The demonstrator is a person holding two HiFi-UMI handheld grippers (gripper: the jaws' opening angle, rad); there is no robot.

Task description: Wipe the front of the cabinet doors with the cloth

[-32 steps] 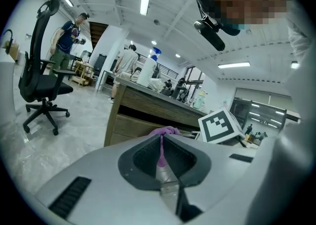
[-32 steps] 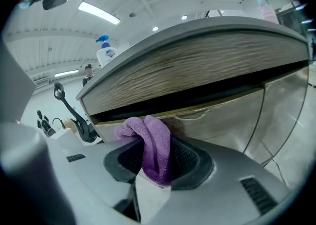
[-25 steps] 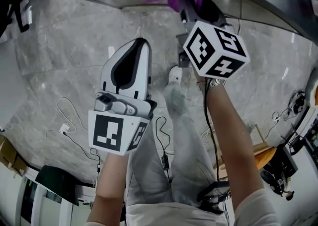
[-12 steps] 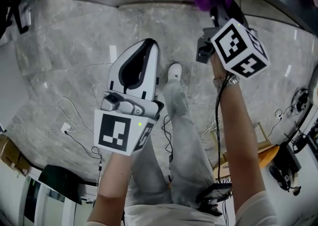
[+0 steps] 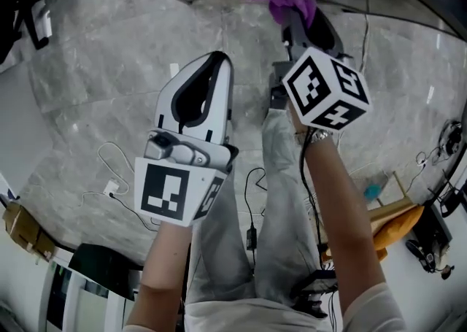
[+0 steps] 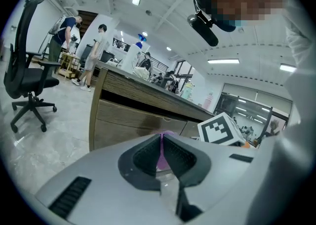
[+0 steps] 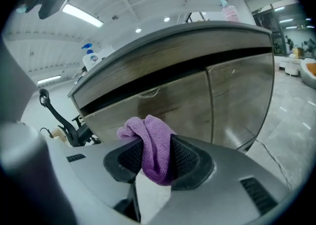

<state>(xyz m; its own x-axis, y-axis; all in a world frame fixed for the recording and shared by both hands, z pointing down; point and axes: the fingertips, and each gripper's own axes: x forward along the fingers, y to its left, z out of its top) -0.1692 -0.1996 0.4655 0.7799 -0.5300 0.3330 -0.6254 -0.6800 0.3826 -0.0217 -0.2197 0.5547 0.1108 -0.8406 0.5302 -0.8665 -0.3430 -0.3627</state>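
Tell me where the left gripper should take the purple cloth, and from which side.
Likely the loose fold of the purple cloth that sticks out beyond the right gripper, coming from its left; the rest is clamped between its jaws. Open the shut left gripper first.

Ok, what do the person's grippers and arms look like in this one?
The left gripper and right gripper each have a light grey shell, black ribbed pads and a white cube with black square markers. A black cable runs along the right arm, which wears a silvery wristband. The forearms are uncovered, with white sleeves higher up.
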